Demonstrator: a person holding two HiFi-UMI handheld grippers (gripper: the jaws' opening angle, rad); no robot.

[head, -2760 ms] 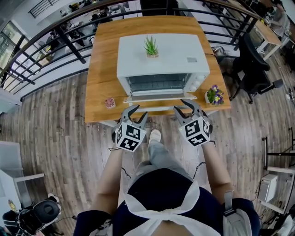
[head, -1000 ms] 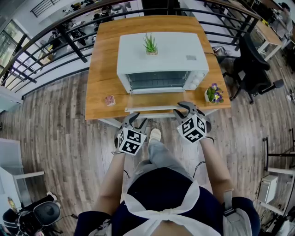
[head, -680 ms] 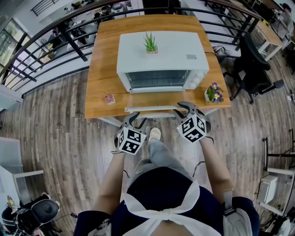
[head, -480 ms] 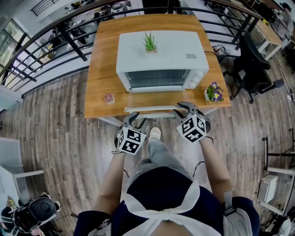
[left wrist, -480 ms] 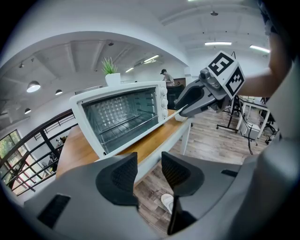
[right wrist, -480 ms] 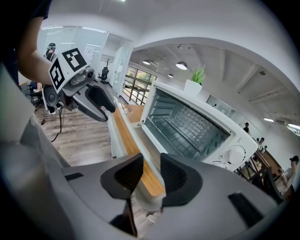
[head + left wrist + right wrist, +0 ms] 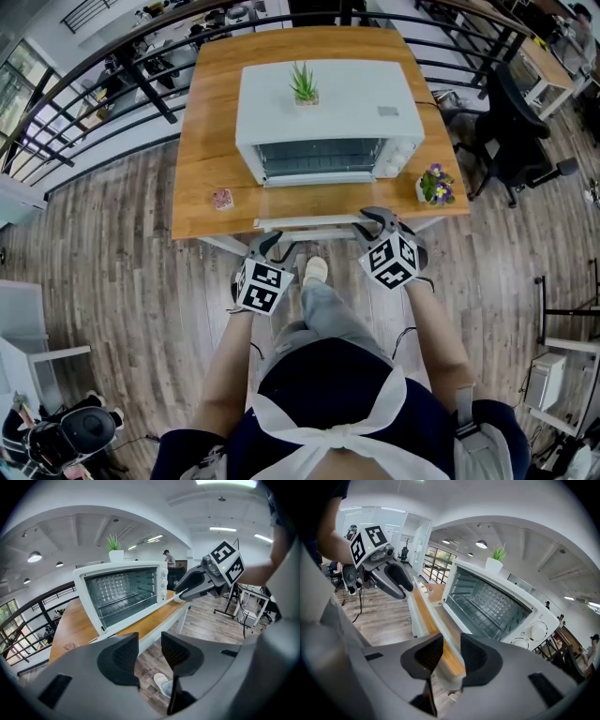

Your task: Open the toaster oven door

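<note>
The white toaster oven (image 7: 328, 103) stands on the wooden table (image 7: 211, 141) with its glass door (image 7: 314, 202) folded down flat. The door's white handle (image 7: 309, 222) runs along the table's front edge. My right gripper (image 7: 375, 223) is shut on the handle's right end; the handle (image 7: 445, 672) shows between the pads in the right gripper view. Just below the handle's left end, apart from it, my left gripper (image 7: 271, 246) is open. Only floor and a shoe show between its jaws in the left gripper view (image 7: 150, 651).
A potted succulent (image 7: 305, 94) sits on top of the oven. A pot of purple flowers (image 7: 435, 190) stands at the table's right front corner, and a small pink thing (image 7: 222, 199) lies at the left front. An office chair (image 7: 511, 131) is to the right. Railings run behind.
Since the earliest frame the door has dropped from part-way down to flat. The left gripper has drawn back off the handle's left end. The right gripper stays on the right end.
</note>
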